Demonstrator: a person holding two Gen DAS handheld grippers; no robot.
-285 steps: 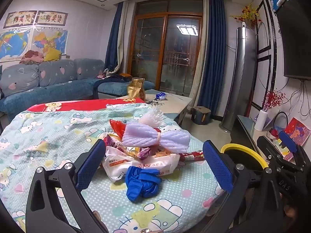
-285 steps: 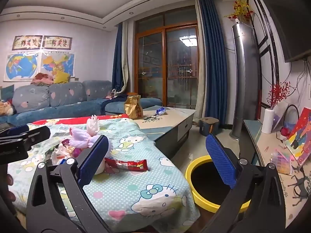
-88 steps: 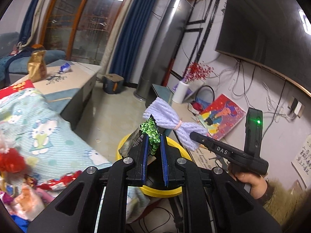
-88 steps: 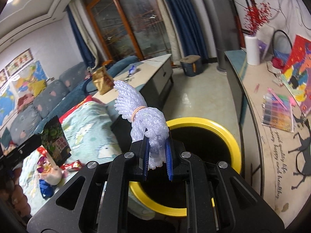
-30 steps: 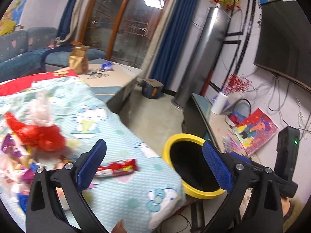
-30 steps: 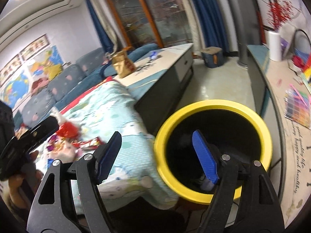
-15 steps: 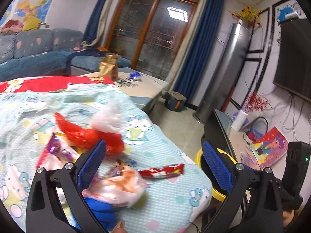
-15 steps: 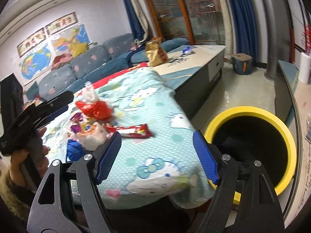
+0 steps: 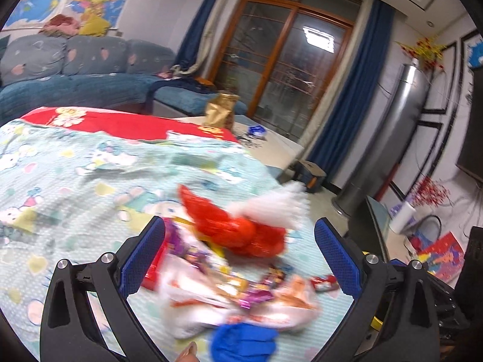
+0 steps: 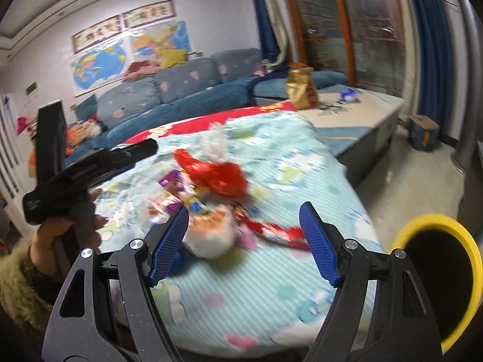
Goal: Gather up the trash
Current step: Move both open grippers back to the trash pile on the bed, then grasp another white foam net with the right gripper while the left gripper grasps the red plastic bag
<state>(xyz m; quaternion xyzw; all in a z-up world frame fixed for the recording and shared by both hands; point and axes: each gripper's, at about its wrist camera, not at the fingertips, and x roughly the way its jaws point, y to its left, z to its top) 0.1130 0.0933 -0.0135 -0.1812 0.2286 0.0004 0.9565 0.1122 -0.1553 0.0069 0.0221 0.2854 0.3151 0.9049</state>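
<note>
Cartoon cloth covers your table [image 9: 75, 163]; trash pile [image 9: 235, 271] sits near its edge, and both your grippers' fingers [image 9: 145, 253] [image 10: 317, 241] are spread, empty.

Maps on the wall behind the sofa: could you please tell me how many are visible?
2. The world map hangs on the left, and the second map hangs directly to its right, both above the sofa. A framed strip sits above them.

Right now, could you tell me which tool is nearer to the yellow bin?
Right. The right tool hangs over the bed's near edge, beside the yellow bin; the left tool is further in, over the wrapper pile, the bin almost hidden behind it.
</note>
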